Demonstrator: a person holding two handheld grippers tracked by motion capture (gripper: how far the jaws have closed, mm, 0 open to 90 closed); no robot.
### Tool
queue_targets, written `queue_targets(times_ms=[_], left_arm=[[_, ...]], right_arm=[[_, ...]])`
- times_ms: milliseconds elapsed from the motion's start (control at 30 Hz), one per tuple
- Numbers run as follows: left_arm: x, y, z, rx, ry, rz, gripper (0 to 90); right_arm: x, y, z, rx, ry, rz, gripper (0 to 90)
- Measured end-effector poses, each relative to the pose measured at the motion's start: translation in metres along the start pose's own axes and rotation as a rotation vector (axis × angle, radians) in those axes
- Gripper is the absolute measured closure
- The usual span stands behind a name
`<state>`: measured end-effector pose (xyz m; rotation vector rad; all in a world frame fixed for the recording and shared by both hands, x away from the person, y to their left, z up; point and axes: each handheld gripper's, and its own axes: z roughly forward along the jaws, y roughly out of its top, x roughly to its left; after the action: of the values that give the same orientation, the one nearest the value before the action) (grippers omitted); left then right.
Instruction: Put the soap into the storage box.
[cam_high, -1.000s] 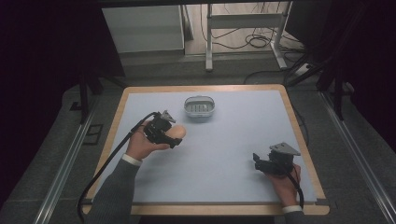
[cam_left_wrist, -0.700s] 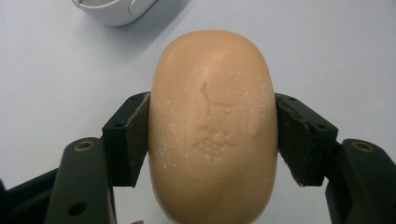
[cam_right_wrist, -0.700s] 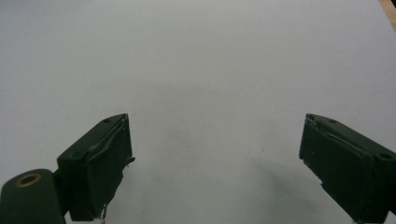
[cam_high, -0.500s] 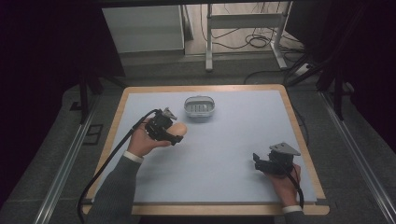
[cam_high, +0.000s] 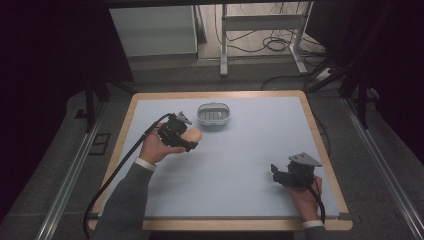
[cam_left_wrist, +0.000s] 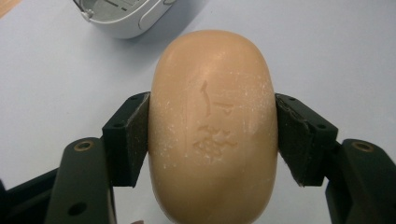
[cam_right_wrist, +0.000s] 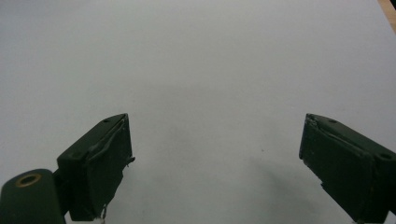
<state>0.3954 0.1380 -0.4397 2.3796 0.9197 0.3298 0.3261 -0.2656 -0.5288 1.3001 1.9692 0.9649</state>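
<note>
Comparing frames: little has shifted over the last second.
Table (cam_high: 240, 170): bare surface.
Soap dish (cam_high: 214, 114): empty, just beyond the soap.
Left gripper (cam_high: 186, 141): clamped on soap (cam_left_wrist: 212, 126), carried near the dish; placing likely next.
Right gripper (cam_high: 274, 172): wide open, idle.

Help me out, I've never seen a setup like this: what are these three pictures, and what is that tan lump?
A person sits at a table and holds a hand-operated pair of tongs in each hand. The high view looks down from above; the other two pictures come from small cameras riding on each pair. The left tongs are shut on a tan bar of soap, pinched at its sides, with stamped marks on top. Just beyond it stands a white soap dish. The right tongs are open, with nothing between them, low over the pale blue table cover.
</note>
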Motion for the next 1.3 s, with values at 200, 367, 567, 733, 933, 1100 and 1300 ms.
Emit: queue_targets(times_ms=[200,367,567,733,933,1100,1300], left_arm=[[0.004,0.005,0.003,0.003,0.002,-0.001,33.0],[0.007,0.01,0.007,-0.003,0.001,-0.004,33.0],[0.011,0.014,0.009,-0.003,0.006,-0.008,33.0],[0.014,0.018,0.011,0.0,0.01,-0.01,33.0],[0.017,0.023,0.012,-0.007,0.015,-0.013,33.0],[0.02,0.028,0.015,-0.003,0.019,-0.009,33.0],[0.024,0.036,0.02,0.005,0.017,-0.003,33.0]], right_arm=[[0.0,0.0,0.0,0.0,0.0,0.001,9.4],[0.0,0.0,0.0,0.0,0.001,-0.001,9.3],[0.0,0.0,0.0,0.0,0.001,0.001,9.4],[0.0,0.0,0.0,0.0,0.001,0.0,9.4],[0.0,0.0,0.0,0.001,0.0,-0.002,9.4],[0.0,0.0,0.0,0.001,0.0,-0.001,9.4],[0.0,0.0,0.0,0.0,0.001,-0.001,9.4]])
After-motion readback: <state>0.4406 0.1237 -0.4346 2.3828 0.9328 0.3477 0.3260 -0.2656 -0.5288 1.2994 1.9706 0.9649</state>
